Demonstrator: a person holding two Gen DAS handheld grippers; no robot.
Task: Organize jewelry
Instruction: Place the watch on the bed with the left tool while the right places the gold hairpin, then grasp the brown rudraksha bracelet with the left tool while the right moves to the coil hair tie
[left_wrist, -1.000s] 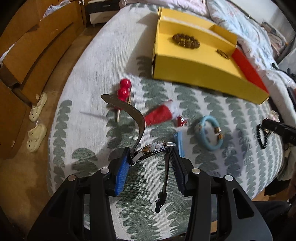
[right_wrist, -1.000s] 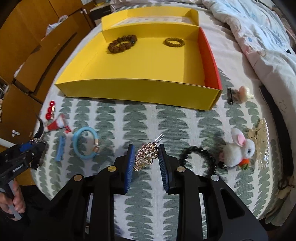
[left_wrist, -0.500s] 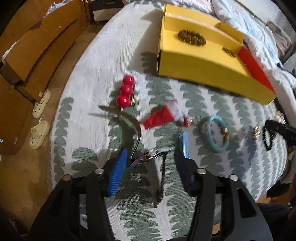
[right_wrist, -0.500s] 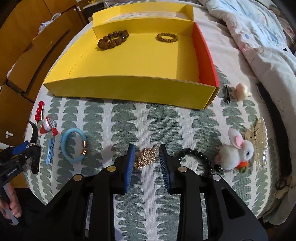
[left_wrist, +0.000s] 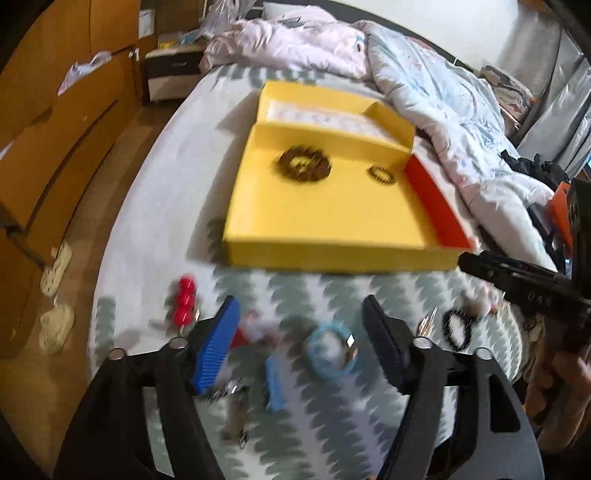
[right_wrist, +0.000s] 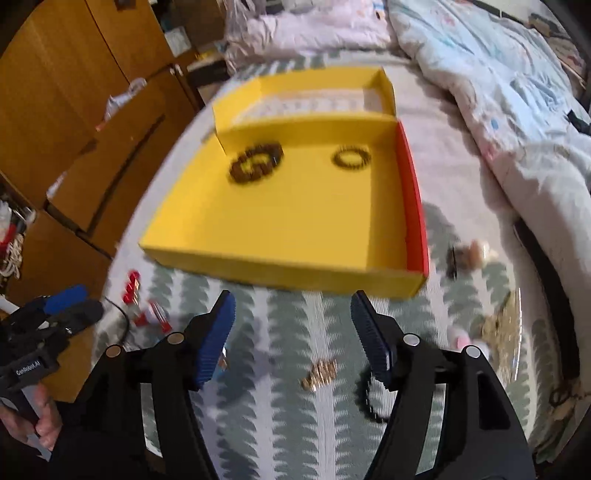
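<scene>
Both frames motion-blurred. Left gripper (left_wrist: 299, 339): jaws wide apart, just been opening, nothing between the ribbed blue pads (left_wrist: 216, 350). Watch (left_wrist: 232, 397) lay on the bedspread below and just inside the left pad, metal case, dark strap, not gripped (detail smeared). Right gripper (right_wrist: 291, 332): jaws likewise spread, just been opening; gold hair comb (right_wrist: 319, 373) flat on the cloth under the gap, clear of both pads.

Materials/shapes: yellow cardboard tray (right_wrist: 280, 264), shallow, square-ish, one red side wall, smaller compartment at the back. Inside main section: chunky brown bead bracelet (right_wrist: 256, 162) and a thinner brown bead ring (right_wrist: 351, 158), well apart. Loose on the bedspread: light blue ring bracelet w/ gold clasp (left_wrist: 332, 350), blue flat hair clip (left_wrist: 274, 384), stick of three glossy red balls (left_wrist: 184, 306), black bead bracelet (left_wrist: 457, 328), red-and-white fabric piece (right_wrist: 151, 315), gold lacy piece at right edge (right_wrist: 504, 325).

Surface: bedspread (right_wrist: 295, 424), woven white w/ grey-green leaf rows. Rumpled pale quilt (left_wrist: 443, 103) at far end. Room: wood cabinets (right_wrist: 74, 74) at left, tan floor, pale slippers (left_wrist: 55, 295).
</scene>
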